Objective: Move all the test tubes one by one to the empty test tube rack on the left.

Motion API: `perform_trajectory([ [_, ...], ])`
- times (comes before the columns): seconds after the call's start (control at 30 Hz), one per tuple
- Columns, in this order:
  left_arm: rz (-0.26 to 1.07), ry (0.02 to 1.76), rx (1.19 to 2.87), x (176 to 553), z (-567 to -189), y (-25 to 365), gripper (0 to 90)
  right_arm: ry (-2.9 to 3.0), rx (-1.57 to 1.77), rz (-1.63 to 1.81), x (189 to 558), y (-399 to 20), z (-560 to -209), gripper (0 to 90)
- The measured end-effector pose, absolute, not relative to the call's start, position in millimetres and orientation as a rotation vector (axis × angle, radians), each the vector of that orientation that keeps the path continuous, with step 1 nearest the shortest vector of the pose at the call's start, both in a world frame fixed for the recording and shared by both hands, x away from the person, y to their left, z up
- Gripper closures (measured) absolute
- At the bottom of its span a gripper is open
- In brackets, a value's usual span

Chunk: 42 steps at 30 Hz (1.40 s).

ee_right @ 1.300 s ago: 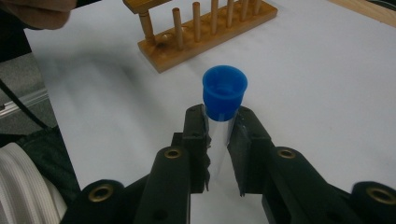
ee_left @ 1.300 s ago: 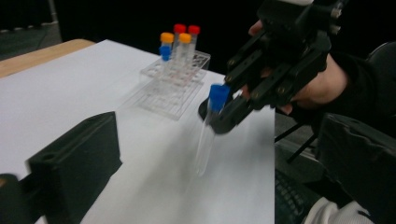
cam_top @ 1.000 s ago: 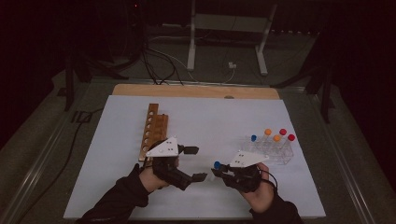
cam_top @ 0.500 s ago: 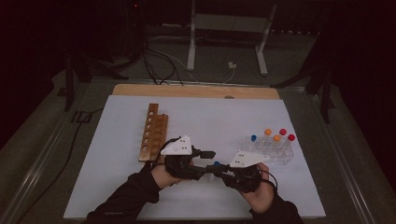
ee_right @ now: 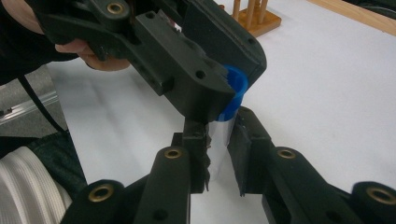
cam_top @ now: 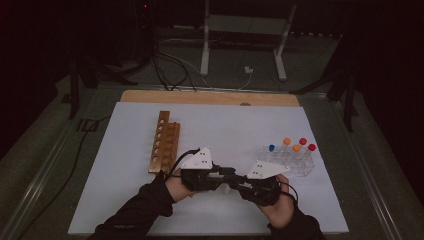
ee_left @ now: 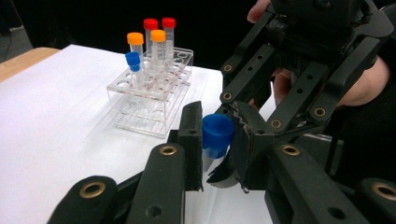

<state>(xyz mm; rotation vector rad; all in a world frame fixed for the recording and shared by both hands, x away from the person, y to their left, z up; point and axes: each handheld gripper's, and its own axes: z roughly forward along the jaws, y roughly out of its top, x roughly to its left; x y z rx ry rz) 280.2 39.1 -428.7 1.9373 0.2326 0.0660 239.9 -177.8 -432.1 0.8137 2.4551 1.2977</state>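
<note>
Since a second ago, the left tongs [cam_top: 226,172] have been brought across the white-covered desk [cam_top: 120,200] to the right tongs [cam_top: 234,186], and their jaws have just been closing. The blue screw cap [ee_left: 216,131] of the clear plastic tube [ee_right: 219,135] is now clenched in them. The tube's body is grasped by the right tongs, near the clear acrylic tube rack [cam_top: 287,162].

A: What changed?
B: Left tool [cam_top: 226,172] slid across toward the right tool [cam_top: 235,186]; they were apart, now tip to tip.
A: Jaws?
B: The left's were wide, just closed onto the blue cap [ee_left: 217,131] of the clear tube [ee_right: 219,133], directly above the right tool's pads.
</note>
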Motion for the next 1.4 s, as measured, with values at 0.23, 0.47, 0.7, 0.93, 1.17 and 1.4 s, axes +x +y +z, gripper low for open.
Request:
perform_trajectory([
  [0.23,0.119,0.209,1.946,279.2,-423.4,40.4,77.5,2.431,0.819,1.325,239.1,-177.9,-431.7,75.6],
  [0.47,0.171,0.252,1.928,287.3,-408.3,56.5,77.6,2.370,0.864,1.365,240.3,-185.5,-428.6,51.1],
  [0.7,0.238,0.313,1.908,302.3,-395.0,81.7,77.6,2.326,0.917,1.400,241.4,-191.6,-427.4,29.9],
  [0.93,0.322,0.398,1.863,320.2,-375.9,115.8,77.6,2.288,0.949,1.434,241.2,-192.3,-429.6,8.1],
  [1.17,0.419,0.462,1.834,334.3,-359.8,144.8,77.7,2.274,0.945,1.463,240.5,-197.3,-428.4,1.6],
  [1.4,0.465,0.536,1.811,349.3,-358.2,165.6,77.6,2.274,0.942,1.460,241.0,-198.4,-429.0,1.6],
])
